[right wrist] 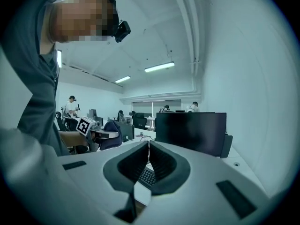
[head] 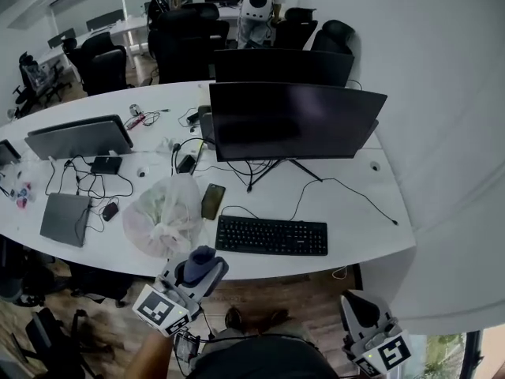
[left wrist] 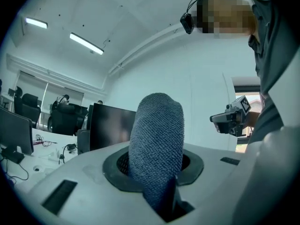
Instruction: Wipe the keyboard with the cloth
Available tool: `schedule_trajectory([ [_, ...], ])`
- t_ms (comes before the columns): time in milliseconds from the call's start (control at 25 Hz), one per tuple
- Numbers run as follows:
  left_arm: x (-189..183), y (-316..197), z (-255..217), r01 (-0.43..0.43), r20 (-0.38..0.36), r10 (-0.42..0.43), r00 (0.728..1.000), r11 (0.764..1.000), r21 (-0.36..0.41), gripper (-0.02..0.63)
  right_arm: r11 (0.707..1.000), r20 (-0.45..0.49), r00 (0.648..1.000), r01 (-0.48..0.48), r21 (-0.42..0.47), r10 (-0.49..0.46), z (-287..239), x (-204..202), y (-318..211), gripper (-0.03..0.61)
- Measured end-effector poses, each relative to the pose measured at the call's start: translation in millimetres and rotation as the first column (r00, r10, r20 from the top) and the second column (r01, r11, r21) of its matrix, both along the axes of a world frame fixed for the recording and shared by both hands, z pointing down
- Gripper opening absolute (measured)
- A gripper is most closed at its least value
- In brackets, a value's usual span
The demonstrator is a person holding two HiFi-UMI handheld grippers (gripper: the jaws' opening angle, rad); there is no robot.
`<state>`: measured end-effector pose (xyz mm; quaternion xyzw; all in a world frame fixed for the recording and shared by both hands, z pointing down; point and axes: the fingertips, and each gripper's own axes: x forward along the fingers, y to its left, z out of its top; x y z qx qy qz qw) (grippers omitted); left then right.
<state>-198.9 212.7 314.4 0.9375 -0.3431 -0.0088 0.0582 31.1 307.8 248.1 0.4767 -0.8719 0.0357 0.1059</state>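
The black keyboard (head: 271, 235) lies near the front edge of the white desk (head: 371, 212), below a big dark monitor (head: 292, 121). My left gripper (head: 203, 268) hovers just off the desk's front edge, left of the keyboard, shut on a blue-grey cloth (head: 198, 260). In the left gripper view the cloth (left wrist: 157, 144) stands up between the jaws and hides what lies ahead of them. My right gripper (head: 359, 305) hangs lower at the right, below the desk's corner, shut on nothing (right wrist: 148, 159). A bit of the keyboard (right wrist: 149, 176) shows beneath its jaws.
A crumpled clear plastic bag (head: 166, 212) and a dark phone (head: 212, 200) lie left of the keyboard. Further left are a closed laptop (head: 65, 218), a mouse (head: 110, 210) and tangled cables. Office chairs and a person stand behind the desk.
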Motion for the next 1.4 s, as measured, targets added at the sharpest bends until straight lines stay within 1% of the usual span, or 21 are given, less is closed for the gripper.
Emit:
schedule_trajectory([
  [80,6,-14,15,-0.010,0.016,0.010,1.000,0.999,-0.035,0.092,1.000,0.000,1.000,-0.003,-0.021,0.003,3,5,-16,0.009],
  [160,13,-29,34,-0.012,0.048,0.016,0.999,0.997,-0.078,0.095,0.999,0.000,1.000,0.009,-0.036,-0.009,7,9,-33,0.009],
  [280,21,-49,64,0.022,0.110,-0.006,0.994,0.990,-0.141,0.095,0.998,0.009,0.999,0.049,-0.048,-0.048,12,19,-59,0.011],
  [360,25,-60,77,0.053,0.138,-0.028,0.990,0.982,-0.181,0.095,0.997,0.030,0.997,0.070,-0.046,-0.068,12,29,-75,0.011],
  [480,29,-73,97,0.112,0.170,-0.071,0.983,0.962,-0.248,0.098,0.992,0.054,0.992,0.117,-0.044,-0.115,11,43,-97,0.009],
  [640,38,-93,131,0.217,0.247,-0.146,0.958,0.931,-0.293,0.100,0.980,0.057,0.980,0.194,-0.043,-0.191,23,59,-126,0.011],
  [720,44,-97,151,0.233,0.272,-0.145,0.951,0.915,-0.330,0.109,0.975,0.071,0.974,0.217,-0.053,-0.213,29,61,-137,0.011],
  [840,47,-108,183,0.207,0.293,-0.093,0.952,0.898,-0.387,0.115,0.974,0.092,0.974,0.213,-0.079,-0.206,40,62,-149,0.011],
  [920,44,-125,204,0.207,0.308,-0.082,0.948,0.894,-0.398,0.115,0.974,0.077,0.979,0.198,-0.106,-0.190,49,60,-159,0.011],
  [1080,29,-169,253,0.273,0.369,-0.119,0.922,0.875,-0.400,0.115,0.976,0.025,0.988,0.156,-0.154,-0.154,51,53,-171,0.011],
  [1160,21,-193,277,0.300,0.404,-0.128,0.906,0.867,-0.398,0.115,0.979,-0.012,0.991,0.131,-0.159,-0.135,49,49,-181,0.011],
  [1240,17,-206,305,0.316,0.456,-0.111,0.883,0.860,-0.401,0.115,0.981,-0.039,0.991,0.118,-0.156,-0.125,47,41,-192,0.011],
  [1320,14,-206,334,0.311,0.510,-0.075,0.857,0.864,-0.396,0.115,0.982,-0.050,0.991,0.114,-0.153,-0.122,44,31,-200,0.011],
  [1360,13,-201,344,0.302,0.518,-0.065,0.853,0.871,-0.388,0.115,0.981,-0.051,0.991,0.114,-0.154,-0.123,44,25,-203,0.011],
  [1400,12,-193,349,0.294,0.512,-0.064,0.857,0.877,-0.381,0.114,0.980,-0.051,0.991,0.115,-0.161,-0.125,46,20,-204,0.011],
])
